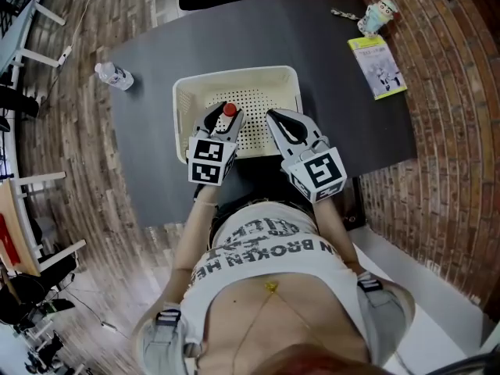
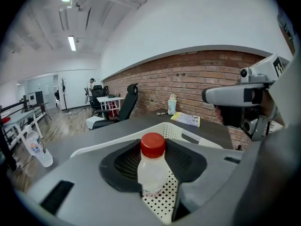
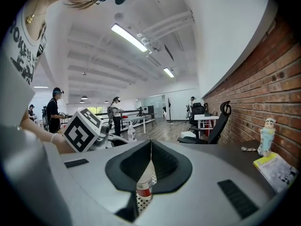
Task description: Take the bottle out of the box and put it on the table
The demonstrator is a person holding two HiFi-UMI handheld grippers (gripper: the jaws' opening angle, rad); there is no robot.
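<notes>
Okay, head view first: the white perforated basket (image 1: 234, 75) sits on the dark table (image 1: 156, 131) at 12 o'clock from the person. The bottle (image 1: 229, 109) stands upright inside it, near the basket's 7 o'clock corner. The left gripper (image 1: 221, 118) dips over the near rim so its jaws sit either side of the bottle. The right gripper (image 1: 280, 123) hangs over the near rim at 5 o'clock, probably just waiting since one gripper is enough for this. A spare water bottle (image 1: 114, 75) lies at the table edge around 10 o'clock, and a booklet (image 1: 377, 67) is out at 2 o'clock.

Left gripper view: the jaws stand wide apart with the bottle between them and its red cap (image 2: 153, 145) poking up above them. Basket floor shows between the bottle and the 3 o'clock jaw, so I'd say nothing is squeezed yet. The bottle is lined up, not grabbed.

Right gripper view: the jaw tips meet with nothing between them. Only a thin wedge below the tips shows the bottle (image 3: 145, 189) beyond.
</notes>
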